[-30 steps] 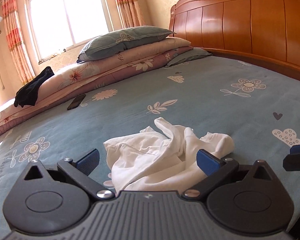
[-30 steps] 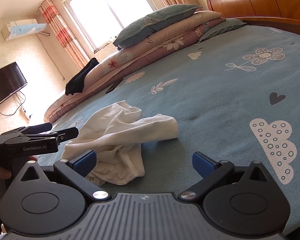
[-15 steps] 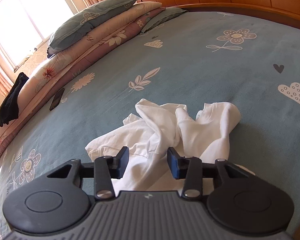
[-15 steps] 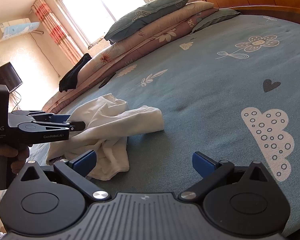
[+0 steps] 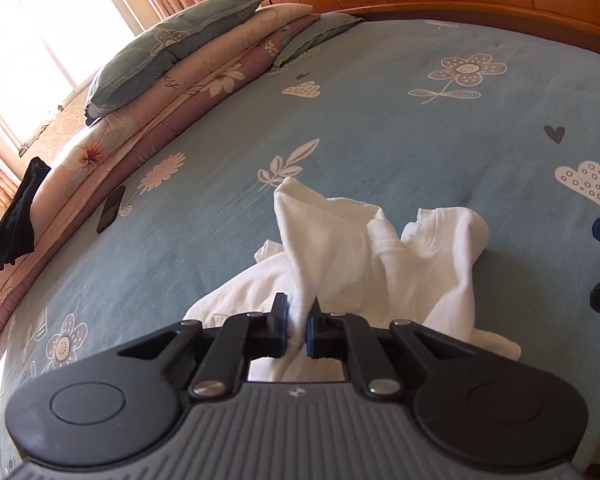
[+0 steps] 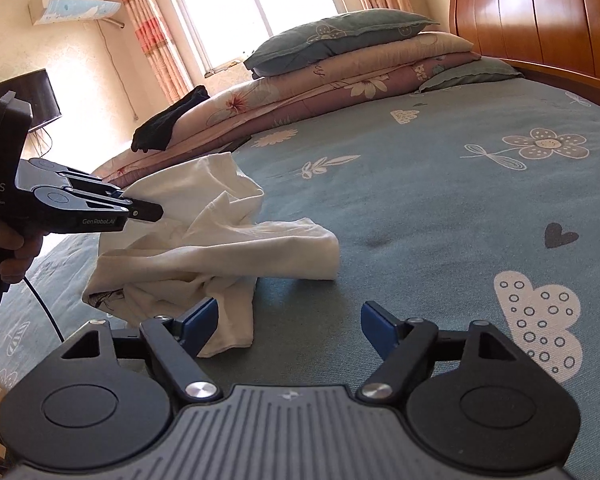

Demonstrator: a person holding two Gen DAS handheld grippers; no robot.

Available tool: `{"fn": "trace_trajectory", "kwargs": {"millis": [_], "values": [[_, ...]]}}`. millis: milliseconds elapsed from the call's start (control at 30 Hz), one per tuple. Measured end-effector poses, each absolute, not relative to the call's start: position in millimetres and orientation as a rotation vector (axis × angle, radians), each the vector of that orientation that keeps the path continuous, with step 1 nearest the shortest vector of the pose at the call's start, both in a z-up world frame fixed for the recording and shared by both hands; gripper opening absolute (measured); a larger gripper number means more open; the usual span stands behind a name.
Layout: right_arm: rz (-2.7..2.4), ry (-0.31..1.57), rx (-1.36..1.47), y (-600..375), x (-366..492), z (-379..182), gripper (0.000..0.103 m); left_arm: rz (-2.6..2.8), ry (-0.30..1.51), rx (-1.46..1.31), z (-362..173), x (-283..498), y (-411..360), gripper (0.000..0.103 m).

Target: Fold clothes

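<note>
Garment: your white shirt (image 5: 352, 256) lies crumpled on the blue patterned bed sheet (image 5: 400, 120), near the edge of the bed closest to you, with one fold standing up in a peak.
Left gripper: your left gripper (image 5: 298, 326) has its fingers clenched on a ridge of the shirt, cloth pinched between the two pads (from the right wrist view the same gripper (image 6: 156, 212) meets the upper left side of the heap).
Right gripper: your right gripper (image 6: 288, 324) has its fingers spread wide and grasps nothing; its left finger (image 6: 200, 320) sits just beside the shirt's trailing hem (image 6: 228, 320), and the right finger is over bare sheet.
Left hand: your hand (image 6: 18, 248) wraps the left gripper's handle at the left border of the right wrist view.
Bedding: folded floral quilts (image 6: 340, 76) with a grey-green pillow (image 6: 332, 36) on top are stacked along the far side of the bed, next to the wooden headboard (image 6: 540, 12).
Other items: a black garment (image 5: 18, 216) drapes over the quilt's end; a dark phone (image 5: 111, 208) lies on the sheet beside the quilts.
</note>
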State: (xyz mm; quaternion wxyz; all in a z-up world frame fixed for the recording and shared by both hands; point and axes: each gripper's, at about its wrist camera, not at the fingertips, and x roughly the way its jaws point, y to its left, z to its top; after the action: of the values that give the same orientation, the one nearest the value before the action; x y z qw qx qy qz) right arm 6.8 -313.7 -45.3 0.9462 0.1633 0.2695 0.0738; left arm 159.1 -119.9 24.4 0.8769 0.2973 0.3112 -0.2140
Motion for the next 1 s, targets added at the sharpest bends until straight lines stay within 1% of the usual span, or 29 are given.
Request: {"fn": "trace_trajectory", "kwargs": {"millis": [167,333,500,567,600,633,700,733,767,800,833,900,1000], "values": [[0.175,0.548,0.27,-313.0,31.2,-33.9,0.083,-0.321,0.662,0.479,31.9,153.9,-56.6,0.007],[0.209,0.541,0.201,-300.5,48.6,-28.6,0.083,-0.249,0.739,0.353,13.3,142.4,1.3,0.007],[0.259,0.579,0.182,-289.2,58.4,-40.2,0.083,-0.266,0.781,0.28,-8.1,132.0,24.4,0.008],[0.263,0.613,0.192,-286.4,59.2,-41.6,0.083,-0.283,0.764,0.269,-7.0,128.1,25.7,0.014],[0.265,0.621,0.205,-286.1,58.0,-41.3,0.083,-0.297,0.757,0.263,-4.6,127.7,25.9,0.014],[0.27,0.622,0.221,-286.2,55.4,-40.4,0.083,-0.313,0.75,0.253,-1.3,127.3,26.4,0.016],[0.272,0.614,0.238,-285.9,50.1,-36.8,0.085,-0.341,0.725,0.227,7.5,128.3,28.5,0.027],[0.272,0.608,0.24,-285.4,47.6,-34.9,0.086,-0.358,0.714,0.218,12.5,130.0,29.1,0.048],[0.273,0.602,0.243,-284.7,45.0,-33.0,0.087,-0.369,0.7,0.213,17.0,131.8,29.6,0.066],[0.274,0.598,0.244,-283.8,42.9,-31.1,0.087,-0.377,0.678,0.204,22.0,134.2,30.1,0.07],[0.275,0.596,0.244,-282.8,41.1,-29.4,0.088,-0.391,0.664,0.196,26.4,137.5,30.7,0.072],[0.275,0.594,0.245,-281.4,37.8,-26.8,0.088,-0.43,0.666,0.154,32.3,150.6,33.8,0.072],[0.274,0.597,0.25,-280.8,33.6,-25.0,0.088,-0.452,0.737,0.076,28.1,176.6,38.4,0.072]]}}
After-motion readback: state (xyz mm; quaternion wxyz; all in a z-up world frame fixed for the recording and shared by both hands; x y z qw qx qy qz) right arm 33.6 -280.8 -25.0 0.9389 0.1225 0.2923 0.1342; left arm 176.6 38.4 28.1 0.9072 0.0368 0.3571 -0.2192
